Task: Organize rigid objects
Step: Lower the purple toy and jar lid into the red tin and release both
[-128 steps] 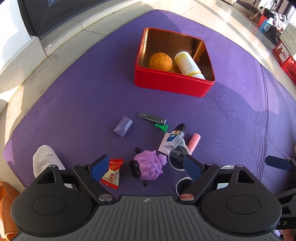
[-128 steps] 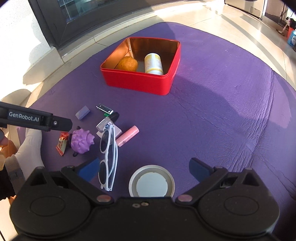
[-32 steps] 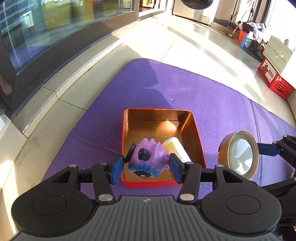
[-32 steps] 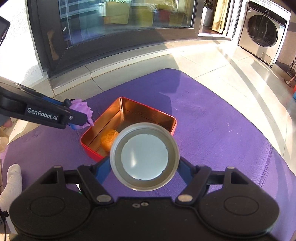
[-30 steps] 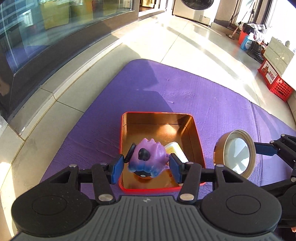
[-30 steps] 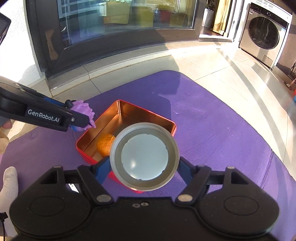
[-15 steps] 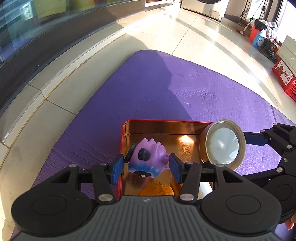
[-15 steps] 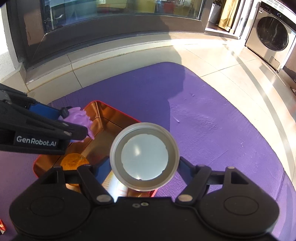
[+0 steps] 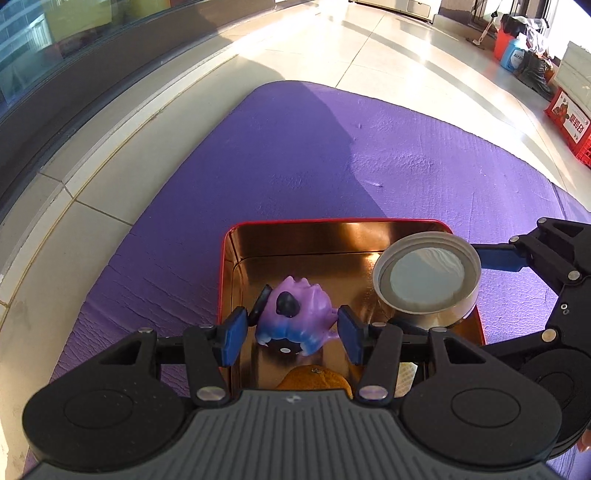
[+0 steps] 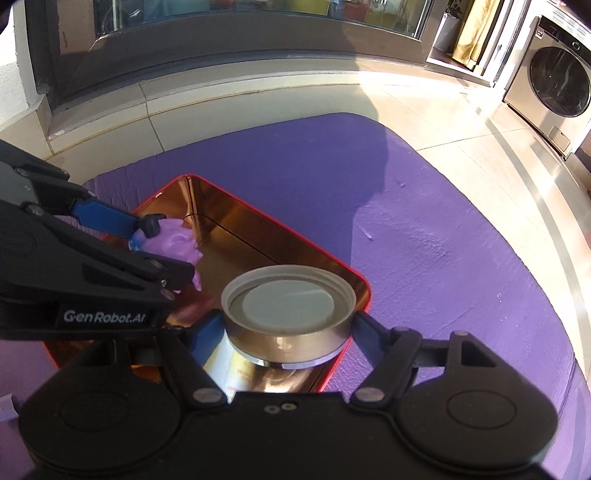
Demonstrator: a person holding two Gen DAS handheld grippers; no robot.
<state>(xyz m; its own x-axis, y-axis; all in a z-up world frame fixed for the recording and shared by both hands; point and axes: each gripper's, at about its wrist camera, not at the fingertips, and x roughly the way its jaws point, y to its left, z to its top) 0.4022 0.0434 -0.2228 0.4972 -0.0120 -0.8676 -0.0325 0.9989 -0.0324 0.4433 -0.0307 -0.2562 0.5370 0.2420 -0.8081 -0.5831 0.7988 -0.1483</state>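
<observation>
A purple mat (image 9: 332,155) is lying spread over a pale tiled floor (image 9: 388,48), with sunlight falling across both and a dark shadow reaching onto the mat's far corner. A dark-framed glass window (image 10: 229,22) is running along the wall beyond the mat, and a front-loading washing machine (image 10: 554,81) is standing at the right beside yellow curtains (image 10: 469,33). In the left wrist view, a red crate (image 9: 572,118) and a blue bottle (image 9: 513,55) are sitting far off on the floor.
</observation>
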